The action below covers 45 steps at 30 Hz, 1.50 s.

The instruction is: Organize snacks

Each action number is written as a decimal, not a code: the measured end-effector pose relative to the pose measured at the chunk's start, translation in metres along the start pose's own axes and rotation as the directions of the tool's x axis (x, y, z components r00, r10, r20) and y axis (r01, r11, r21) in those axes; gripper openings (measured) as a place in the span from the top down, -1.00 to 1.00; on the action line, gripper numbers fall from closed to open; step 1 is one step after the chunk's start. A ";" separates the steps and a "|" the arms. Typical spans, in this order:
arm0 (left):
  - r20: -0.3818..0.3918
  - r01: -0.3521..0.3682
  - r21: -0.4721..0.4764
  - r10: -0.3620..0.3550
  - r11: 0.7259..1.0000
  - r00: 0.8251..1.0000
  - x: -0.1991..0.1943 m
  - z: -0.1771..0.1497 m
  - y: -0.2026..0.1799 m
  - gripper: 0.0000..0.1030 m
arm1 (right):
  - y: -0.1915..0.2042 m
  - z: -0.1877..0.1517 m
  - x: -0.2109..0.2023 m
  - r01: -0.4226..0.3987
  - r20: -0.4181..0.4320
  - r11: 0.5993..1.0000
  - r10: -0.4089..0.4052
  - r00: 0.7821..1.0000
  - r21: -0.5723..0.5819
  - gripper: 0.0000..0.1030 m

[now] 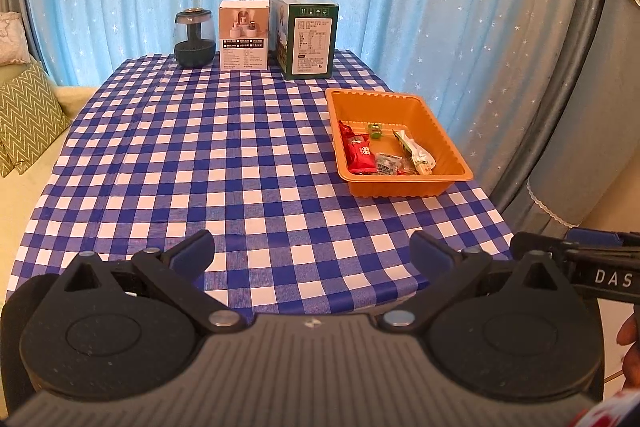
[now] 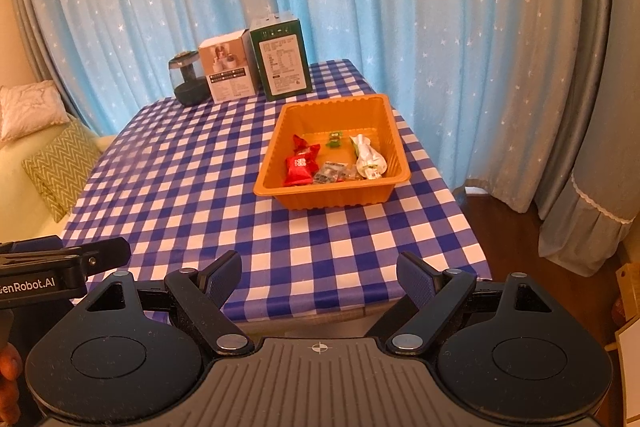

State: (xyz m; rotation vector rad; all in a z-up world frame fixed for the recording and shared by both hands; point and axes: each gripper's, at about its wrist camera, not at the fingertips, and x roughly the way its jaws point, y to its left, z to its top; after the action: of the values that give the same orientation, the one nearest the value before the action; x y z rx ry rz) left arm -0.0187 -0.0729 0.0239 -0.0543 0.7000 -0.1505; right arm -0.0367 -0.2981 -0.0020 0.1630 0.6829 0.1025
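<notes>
An orange tray (image 1: 436, 119) (image 2: 298, 115) stands on the right side of the checked table. It holds several snacks: red packets (image 1: 360, 155) (image 2: 299, 166), a small green candy (image 1: 375, 129) (image 2: 333, 139), a clear wrapped snack (image 1: 387, 162) (image 2: 332, 171) and a white-green pouch (image 1: 418, 151) (image 2: 370, 159). My left gripper (image 1: 312, 255) is open and empty above the table's near edge. My right gripper (image 2: 319, 275) is open and empty at the near edge, well short of the tray.
At the table's far edge stand a dark glass jar (image 1: 194, 38) (image 2: 186, 79), a white box (image 1: 244, 35) (image 2: 228, 67) and a green box (image 1: 308, 35) (image 2: 282, 57). Blue star curtains hang behind. A sofa with cushions (image 1: 28, 111) (image 2: 60, 163) is at the left.
</notes>
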 end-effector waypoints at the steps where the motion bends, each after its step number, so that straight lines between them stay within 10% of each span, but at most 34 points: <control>1: 0.001 0.000 0.001 0.000 1.000 1.000 0.000 0.000 0.000 -1.00 | 0.000 0.000 0.000 0.000 0.001 1.000 0.000 1.000 0.000 -0.64; 45: 0.006 0.002 0.010 -0.002 1.000 1.000 0.000 -0.001 -0.006 -1.00 | 0.002 0.003 -0.005 -0.006 0.007 1.000 0.006 1.000 0.006 -0.64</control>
State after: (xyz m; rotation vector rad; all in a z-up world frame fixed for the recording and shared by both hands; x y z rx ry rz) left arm -0.0203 -0.0783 0.0234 -0.0462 0.6929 -0.1559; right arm -0.0391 -0.2974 0.0034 0.1711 0.6755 0.1054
